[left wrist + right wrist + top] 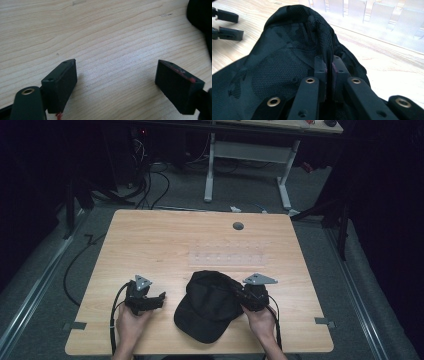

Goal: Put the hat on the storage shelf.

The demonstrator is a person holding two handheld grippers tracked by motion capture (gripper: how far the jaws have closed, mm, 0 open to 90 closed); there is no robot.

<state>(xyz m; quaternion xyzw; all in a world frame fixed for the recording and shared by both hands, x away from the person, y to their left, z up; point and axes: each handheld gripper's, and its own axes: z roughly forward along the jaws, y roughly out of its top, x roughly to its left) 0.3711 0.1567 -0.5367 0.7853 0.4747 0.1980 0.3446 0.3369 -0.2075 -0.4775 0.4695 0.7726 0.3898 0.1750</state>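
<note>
- Black cap [207, 307] with a mesh crown, lying on the wooden table's near half, brim towards the near edge
- A fold of its crown fabric [328, 53] stands pinched upward at its right side

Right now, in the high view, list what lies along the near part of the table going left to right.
Left tool, jaws open over bare wood → black cap → right tool, shut on a fold of the cap's fabric.
</note>
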